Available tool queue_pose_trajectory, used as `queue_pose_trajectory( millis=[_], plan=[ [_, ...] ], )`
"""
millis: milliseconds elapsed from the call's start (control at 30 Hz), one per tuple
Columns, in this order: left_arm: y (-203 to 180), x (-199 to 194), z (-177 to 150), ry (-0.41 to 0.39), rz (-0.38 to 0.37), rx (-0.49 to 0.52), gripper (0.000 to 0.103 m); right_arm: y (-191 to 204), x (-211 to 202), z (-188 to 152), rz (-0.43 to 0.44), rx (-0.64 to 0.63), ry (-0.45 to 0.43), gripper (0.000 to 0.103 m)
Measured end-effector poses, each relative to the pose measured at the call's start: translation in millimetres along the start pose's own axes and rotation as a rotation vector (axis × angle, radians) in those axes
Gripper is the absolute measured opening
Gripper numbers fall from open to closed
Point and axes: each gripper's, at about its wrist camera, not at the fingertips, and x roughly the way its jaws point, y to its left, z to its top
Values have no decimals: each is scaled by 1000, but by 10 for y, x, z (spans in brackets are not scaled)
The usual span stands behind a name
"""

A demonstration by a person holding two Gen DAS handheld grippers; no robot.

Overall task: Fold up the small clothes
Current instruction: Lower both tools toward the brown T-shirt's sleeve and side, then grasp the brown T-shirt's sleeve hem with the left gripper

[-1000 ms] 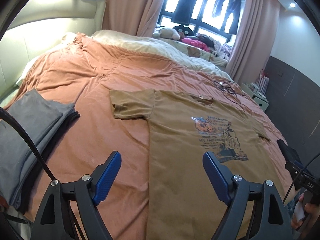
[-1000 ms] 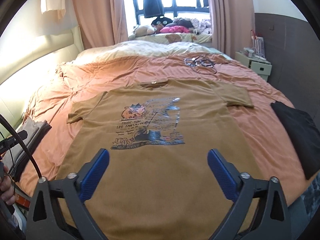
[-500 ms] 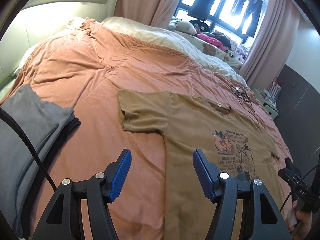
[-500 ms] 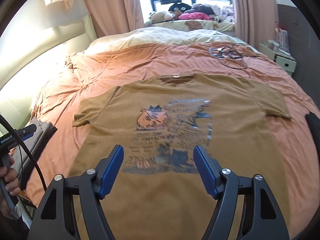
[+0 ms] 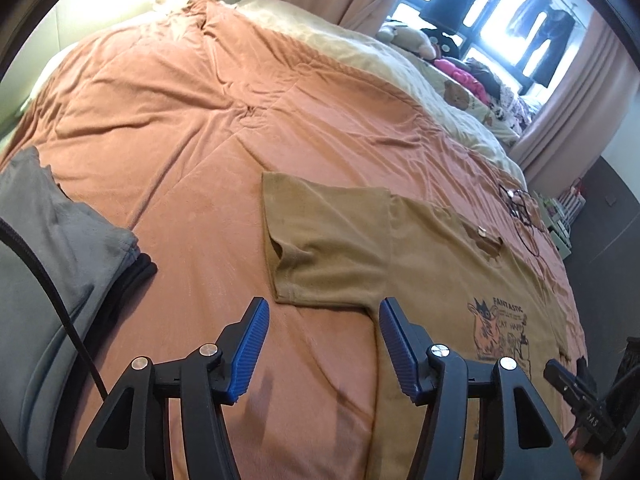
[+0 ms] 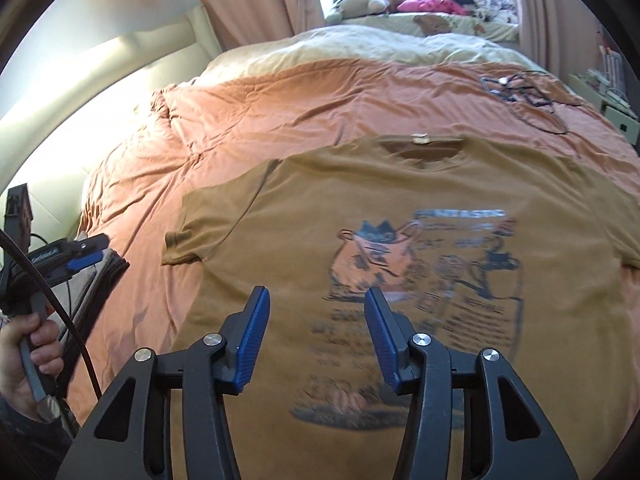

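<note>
A brown T-shirt (image 6: 400, 200) with a blue and orange print lies flat, face up, on the orange bedspread. In the left wrist view its left sleeve (image 5: 320, 240) lies just beyond my left gripper (image 5: 322, 316). That gripper is open and empty, above the bedspread at the sleeve's lower hem. My right gripper (image 6: 316, 304) is open and empty, hovering over the shirt's left chest beside the print. The left gripper also shows at the left edge of the right wrist view (image 6: 76, 254).
A stack of folded grey and dark clothes (image 5: 48, 260) lies at the bed's left side. A tangle of black cables (image 6: 524, 96) lies beyond the shirt's collar. Plush toys and bedding (image 6: 420, 4) sit by the window. A small white cabinet (image 5: 560, 216) stands at the right.
Both grippers have moved forward and lower over the bed and their jaws have narrowed. The left now sits near the sleeve hem, the right over the shirt's chest.
</note>
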Motion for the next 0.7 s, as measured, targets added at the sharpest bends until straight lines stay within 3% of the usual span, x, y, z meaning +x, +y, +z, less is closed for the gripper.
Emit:
queue_pose_trajectory(
  millis=[267,500,700],
  plan=[
    [260,554,306,66,-20,-94,55,158,594,338,37,-17,46,46],
    [366,977,484,127,-1,-115,55,246,1115,570,79,-8,77,37],
    [422,1302,562,181,26,-117,47,333,1541,672,106,8,122,30]
  ],
)
